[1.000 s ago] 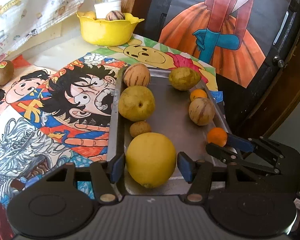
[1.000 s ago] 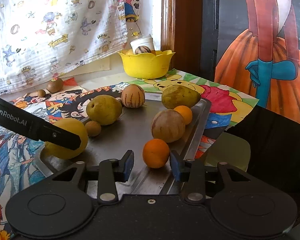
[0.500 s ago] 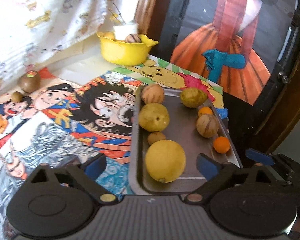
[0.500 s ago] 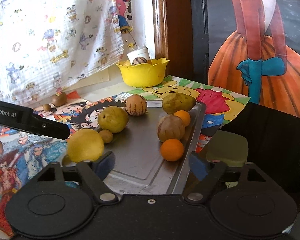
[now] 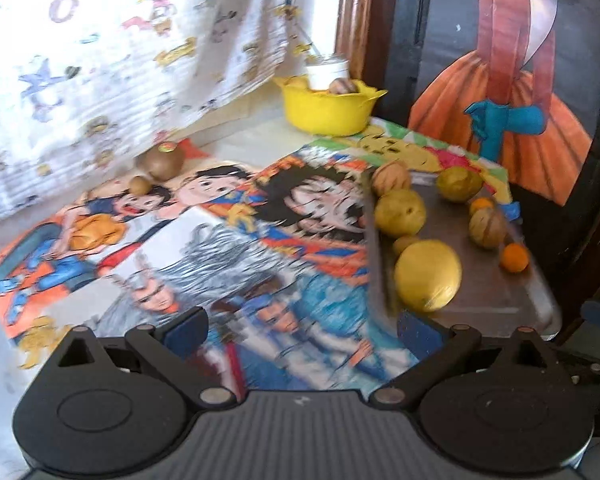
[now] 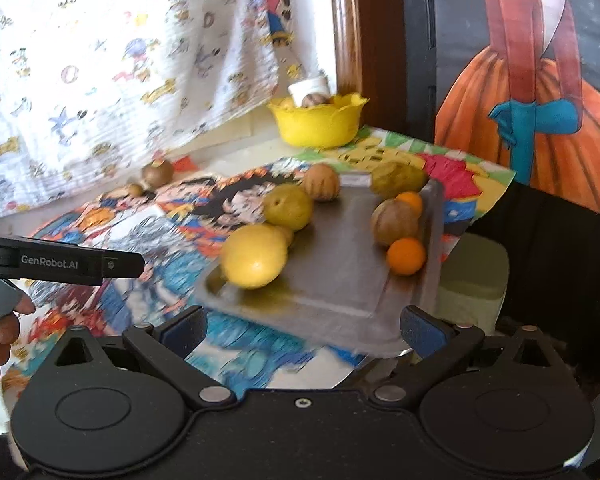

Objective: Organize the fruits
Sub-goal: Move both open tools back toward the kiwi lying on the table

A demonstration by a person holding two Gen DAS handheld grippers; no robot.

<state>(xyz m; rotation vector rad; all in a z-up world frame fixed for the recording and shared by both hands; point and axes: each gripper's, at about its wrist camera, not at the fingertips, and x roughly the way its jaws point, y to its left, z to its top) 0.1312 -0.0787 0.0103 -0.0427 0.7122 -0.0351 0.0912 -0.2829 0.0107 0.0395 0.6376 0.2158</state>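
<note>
Right now we hold both grippers spread wide and empty above a table covered with a cartoon-print cloth [image 5: 220,240]. Our left gripper [image 5: 302,330] hovers over the cloth, just left of a metal baking tray [image 5: 512,304] that sits at the table's right edge. Our right gripper [image 6: 304,330] faces the tray's near edge. On the tray, a large yellow citrus fruit [image 6: 254,256] lies at the near left corner, a yellow-green pear [image 6: 288,206] just behind it, and a small orange [image 6: 406,256] by the right rim. Striped brown fruits, another small orange and a green pear sit farther back on the tray. A yellow bowl [image 6: 318,124] stands at the table's far edge, holding a striped fruit. A kiwi [image 5: 160,162] rests on the cloth near the hanging curtain, well apart from the tray.
</note>
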